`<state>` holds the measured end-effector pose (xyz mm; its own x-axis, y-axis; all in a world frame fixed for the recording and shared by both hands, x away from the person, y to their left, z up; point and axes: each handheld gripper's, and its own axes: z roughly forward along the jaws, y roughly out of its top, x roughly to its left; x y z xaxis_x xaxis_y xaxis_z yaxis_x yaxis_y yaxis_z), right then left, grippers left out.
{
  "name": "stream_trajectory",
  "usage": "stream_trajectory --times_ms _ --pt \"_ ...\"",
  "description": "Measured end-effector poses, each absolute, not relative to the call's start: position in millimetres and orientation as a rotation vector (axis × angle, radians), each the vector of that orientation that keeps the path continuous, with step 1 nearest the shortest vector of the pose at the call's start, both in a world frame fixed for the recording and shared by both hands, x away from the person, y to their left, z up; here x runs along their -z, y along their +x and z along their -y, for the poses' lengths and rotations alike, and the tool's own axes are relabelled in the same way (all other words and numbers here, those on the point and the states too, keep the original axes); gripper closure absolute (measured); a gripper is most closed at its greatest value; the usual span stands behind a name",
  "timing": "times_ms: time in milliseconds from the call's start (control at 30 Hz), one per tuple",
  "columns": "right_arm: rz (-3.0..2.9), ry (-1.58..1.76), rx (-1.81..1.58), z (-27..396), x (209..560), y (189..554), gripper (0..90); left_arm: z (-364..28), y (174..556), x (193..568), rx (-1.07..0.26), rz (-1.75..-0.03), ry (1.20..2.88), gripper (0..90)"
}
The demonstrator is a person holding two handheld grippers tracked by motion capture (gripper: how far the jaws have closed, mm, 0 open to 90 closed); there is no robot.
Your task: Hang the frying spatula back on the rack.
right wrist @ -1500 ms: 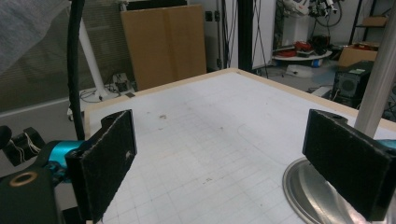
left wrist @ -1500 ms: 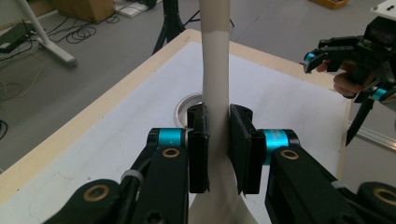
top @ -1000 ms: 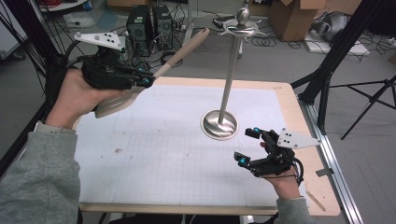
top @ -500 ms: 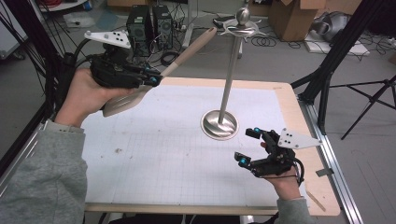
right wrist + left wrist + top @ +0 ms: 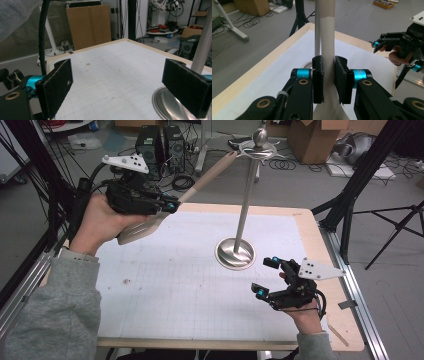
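The left gripper (image 5: 329, 75) pinches a beige spatula (image 5: 200, 177) between its fingers (image 5: 318, 80); the right gripper (image 5: 267, 276) stands spread beside the stand (image 5: 235, 254).

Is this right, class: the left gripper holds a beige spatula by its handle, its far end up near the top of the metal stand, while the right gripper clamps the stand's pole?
Not quite. The right gripper clamps nothing: the right gripper view shows its jaws wide apart, the metal stand beyond them. The left gripper does hold the spatula by its handle, its far end near the stand's top.
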<state>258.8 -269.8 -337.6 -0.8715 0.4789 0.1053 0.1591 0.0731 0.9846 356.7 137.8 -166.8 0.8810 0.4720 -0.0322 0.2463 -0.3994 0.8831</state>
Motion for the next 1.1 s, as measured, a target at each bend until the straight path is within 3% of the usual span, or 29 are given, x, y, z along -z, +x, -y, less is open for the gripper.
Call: stream_trajectory --times_ms 1100 --pt "-2.112 0.651 -1.877 270.3 339.1 258.7 8.5 -115.8 372.8 190.1 -0.258 -0.555 1.999 77.5"
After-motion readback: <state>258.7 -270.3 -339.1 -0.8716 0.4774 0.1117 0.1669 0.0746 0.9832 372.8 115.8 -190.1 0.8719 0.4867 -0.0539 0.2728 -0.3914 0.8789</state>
